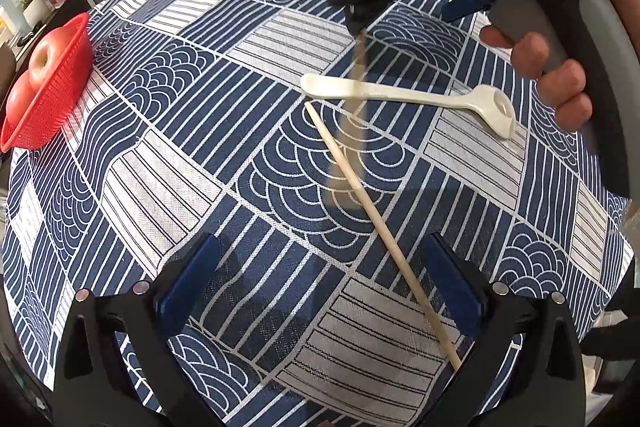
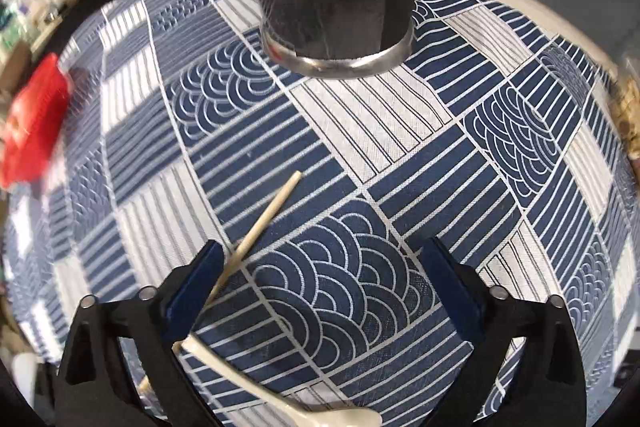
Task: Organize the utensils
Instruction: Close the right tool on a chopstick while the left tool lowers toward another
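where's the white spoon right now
In the left wrist view the white spoon lies on the patterned tablecloth, centre-right, just beyond the far tip of the chopstick, under the right gripper.

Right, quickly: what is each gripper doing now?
Left gripper: open, empty; a chopstick lies between its fingers.
Right gripper: open; second chopstick beside one finger, unclamped.
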A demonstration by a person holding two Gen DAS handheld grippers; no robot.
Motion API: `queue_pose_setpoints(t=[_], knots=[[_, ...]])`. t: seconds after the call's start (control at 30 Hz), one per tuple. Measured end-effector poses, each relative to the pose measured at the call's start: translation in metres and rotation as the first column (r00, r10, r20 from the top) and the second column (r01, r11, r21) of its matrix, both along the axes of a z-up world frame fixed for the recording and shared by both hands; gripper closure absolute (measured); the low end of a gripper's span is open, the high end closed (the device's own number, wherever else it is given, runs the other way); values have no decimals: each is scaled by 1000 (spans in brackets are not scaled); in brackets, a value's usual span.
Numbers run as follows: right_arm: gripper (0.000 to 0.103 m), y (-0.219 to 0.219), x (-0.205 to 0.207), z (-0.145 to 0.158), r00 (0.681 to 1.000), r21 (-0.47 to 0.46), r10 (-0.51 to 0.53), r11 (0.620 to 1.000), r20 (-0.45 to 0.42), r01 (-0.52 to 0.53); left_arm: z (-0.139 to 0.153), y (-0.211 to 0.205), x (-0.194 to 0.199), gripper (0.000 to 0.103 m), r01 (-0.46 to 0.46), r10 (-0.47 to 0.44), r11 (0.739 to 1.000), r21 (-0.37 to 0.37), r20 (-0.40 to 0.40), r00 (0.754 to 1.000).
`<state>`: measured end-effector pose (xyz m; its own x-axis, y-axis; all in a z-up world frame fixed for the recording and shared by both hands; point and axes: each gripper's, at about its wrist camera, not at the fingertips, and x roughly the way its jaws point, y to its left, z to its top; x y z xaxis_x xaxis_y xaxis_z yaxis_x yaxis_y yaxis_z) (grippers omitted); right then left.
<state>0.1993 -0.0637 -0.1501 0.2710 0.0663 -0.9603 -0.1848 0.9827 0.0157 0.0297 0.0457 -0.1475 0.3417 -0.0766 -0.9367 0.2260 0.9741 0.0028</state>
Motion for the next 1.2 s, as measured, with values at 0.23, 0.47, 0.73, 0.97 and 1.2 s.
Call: queue_pose_setpoints(t=[0.23, 0.47, 0.73, 0.97, 1.2], knots=[[6, -1, 0, 1, 999, -1, -25, 1000, -19, 25, -1, 0, -1, 4, 7, -7, 1000, 1, -13, 1000], [8, -1, 4, 0, 998, -10, -32, 999, -51, 32, 2, 5, -5, 13, 5, -5, 1000, 0, -21, 1000], [98, -11, -10, 15, 999, 27, 27, 999, -23, -26, 14, 46, -1, 88, -81, 80, 997, -17, -53, 995], [98, -47, -27, 24, 998, 208, -39, 977, -50, 49, 16, 66, -3, 96, -102, 93, 991, -87, -105, 990], [98, -81, -45, 41, 995, 270, -94, 958, -15, 95, 22, 73, -12, 103, -89, 80, 993, -82, -111, 991]])
